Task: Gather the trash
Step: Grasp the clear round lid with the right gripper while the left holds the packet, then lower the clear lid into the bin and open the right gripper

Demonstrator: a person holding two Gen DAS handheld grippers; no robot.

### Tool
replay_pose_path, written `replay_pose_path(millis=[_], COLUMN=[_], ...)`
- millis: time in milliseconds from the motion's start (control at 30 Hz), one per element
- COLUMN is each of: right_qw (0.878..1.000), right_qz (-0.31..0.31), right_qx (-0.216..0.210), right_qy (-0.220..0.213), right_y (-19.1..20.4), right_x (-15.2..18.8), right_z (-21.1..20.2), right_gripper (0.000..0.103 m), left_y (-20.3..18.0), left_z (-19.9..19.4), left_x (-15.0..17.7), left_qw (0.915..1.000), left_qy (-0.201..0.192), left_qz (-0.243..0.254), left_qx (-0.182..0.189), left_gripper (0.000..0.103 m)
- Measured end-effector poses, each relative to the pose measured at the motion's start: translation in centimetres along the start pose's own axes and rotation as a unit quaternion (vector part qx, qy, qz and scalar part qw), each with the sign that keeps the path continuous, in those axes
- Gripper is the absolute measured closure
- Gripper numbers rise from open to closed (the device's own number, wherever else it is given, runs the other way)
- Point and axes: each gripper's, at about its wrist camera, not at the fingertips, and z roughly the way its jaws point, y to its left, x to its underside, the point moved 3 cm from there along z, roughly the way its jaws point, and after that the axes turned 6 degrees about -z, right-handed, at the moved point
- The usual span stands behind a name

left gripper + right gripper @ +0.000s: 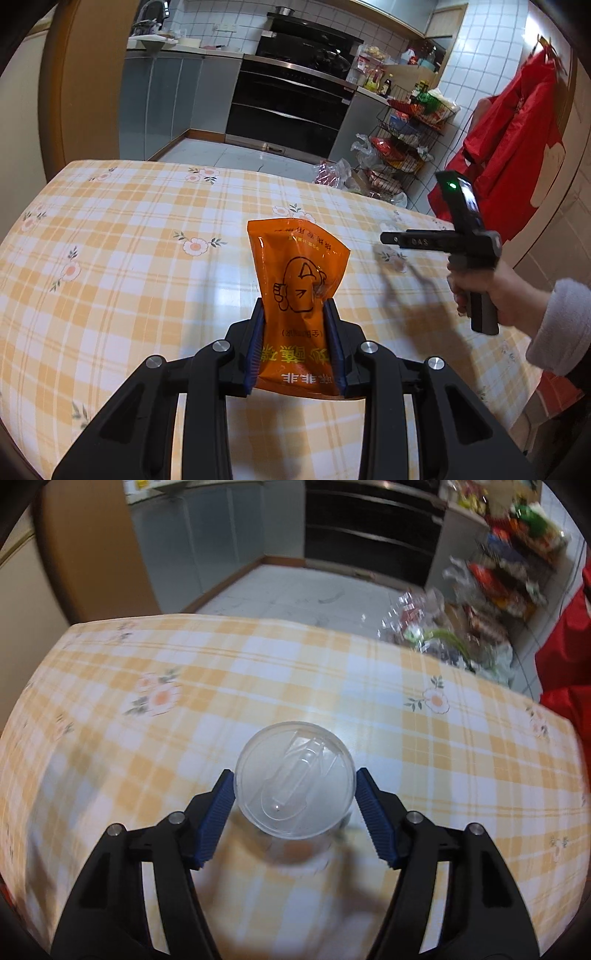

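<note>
The left gripper (295,332), low in the frame's centre, pinches an orange packet (297,295) held above the table (129,229). The right gripper (295,805) stands half-wide around a clear plastic cup (295,779) at frame centre, pads just beside its lid. Squeezing the thin cup off-centre could crush or tip it.

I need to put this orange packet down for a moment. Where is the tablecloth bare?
Bare tablecloth spreads left of the orange packet and beyond it to the far edge. Right of the packet is taken: the right gripper straddles a clear lidded cup there.
</note>
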Motion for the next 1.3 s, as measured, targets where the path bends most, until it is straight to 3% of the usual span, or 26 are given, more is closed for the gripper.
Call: replay_pose_path(millis=[200,867,1300], right_qw=[0.998,0.993,0.991], right_qz=[-0.050,-0.034,-0.008], right_qx=[-0.019,-0.066,-0.087], right_qy=[-0.036,-0.097,-0.104], right_y=[3.2,9.1,14.6], right_x=[2.7,16.4,29.1], right_z=[-7.2,-29.0,-35.7], right_gripper=[0.036,0.036,0.036], left_y=[-1.0,-8.0,-8.6], left_z=[-3.4,-17.2,-24.0], left_x=[1.7,9.6,16.5], left_qw=[0.9999,0.9991,0.9987], left_qy=[-0.003,-0.007,0.000], left_qz=[-0.015,0.007,-0.001], left_qx=[0.005,0.041,0.051], left_gripper=[0.073,0.072,0.072])
